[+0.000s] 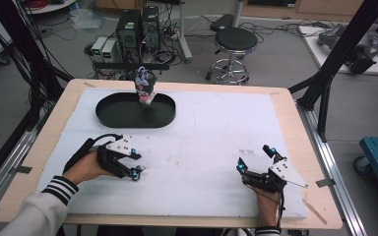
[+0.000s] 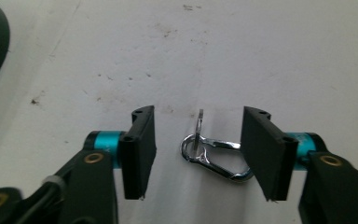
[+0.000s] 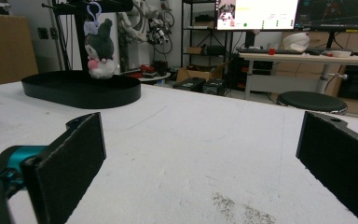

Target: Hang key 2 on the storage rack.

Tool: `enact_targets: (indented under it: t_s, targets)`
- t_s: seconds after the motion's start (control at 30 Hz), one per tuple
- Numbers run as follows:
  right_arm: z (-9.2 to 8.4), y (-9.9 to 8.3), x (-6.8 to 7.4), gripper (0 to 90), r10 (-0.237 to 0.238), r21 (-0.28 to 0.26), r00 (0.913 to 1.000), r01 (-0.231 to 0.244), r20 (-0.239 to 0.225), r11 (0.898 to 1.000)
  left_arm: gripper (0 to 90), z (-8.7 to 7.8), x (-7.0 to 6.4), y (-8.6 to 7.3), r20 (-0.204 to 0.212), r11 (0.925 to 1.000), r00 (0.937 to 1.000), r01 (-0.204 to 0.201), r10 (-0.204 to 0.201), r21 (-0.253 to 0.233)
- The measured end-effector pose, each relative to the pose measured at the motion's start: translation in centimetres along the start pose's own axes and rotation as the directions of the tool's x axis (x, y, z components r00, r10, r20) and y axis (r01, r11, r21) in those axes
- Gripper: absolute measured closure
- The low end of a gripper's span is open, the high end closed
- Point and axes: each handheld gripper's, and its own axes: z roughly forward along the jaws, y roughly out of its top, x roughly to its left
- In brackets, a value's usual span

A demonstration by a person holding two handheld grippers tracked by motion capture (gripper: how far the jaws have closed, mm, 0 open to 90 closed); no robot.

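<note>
Lying flat on the white mat (image 2: 261, 56), a small silver carabiner clip (image 2: 214, 156) sits between the spread jaws of the left gripper (image 2: 198, 149), nearer the right-hand jaw in the left gripper view, where its far end slips behind that jaw's pad. Whether it touches the pad cannot be told. The clip is shiny metal, pear-shaped, with a thin ring (image 2: 198, 128) standing on edge through its narrower end. Neither jaw closes on it; the left gripper stands open.

Taking the black oval tray (image 1: 128, 114) as landmark: the left gripper (image 1: 137, 166) and its clip lie on the mat on the person's side of the tray, a little apart from its near wall. A plush toy (image 1: 145, 86) with dark ears and a pink-and-white face hangs over the tray's far rim. The right gripper (image 1: 256, 158) rests on the mat well apart from the tray, toward the person's right, its jaws wide open with nothing between them.
</note>
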Motion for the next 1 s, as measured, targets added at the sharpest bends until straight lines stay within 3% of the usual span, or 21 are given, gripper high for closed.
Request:
enact_targets:
  t_s: [0.23, 0.67, 1.0]
  targets:
    - [0.01, 0.0, -0.06, 0.5, -0.003, -0.002, 1.0, 0.003, 0.001, 1.0, 61.7, 0.5, 0.11, 0.11, 0.017, 0.9994, 0.9999, 0.003, -0.003, 0.033]
    - [0.01, 0.0, -0.05, 0.5, 0.006, -0.002, 1.0, -0.006, 0.0, 1.0, 76.6, 0.66, 0.17, 0.05, 0.023, 0.9979, 0.9997, 0.008, -0.01, 0.064]
    - [0.01, 0.0, -0.08, 0.5, 0.001, -0.002, 1.0, -0.001, 0.002, 1.0, 82.2, 0.71, 0.24, -0.01, 0.014, 0.9978, 0.9999, 0.006, -0.006, 0.066]
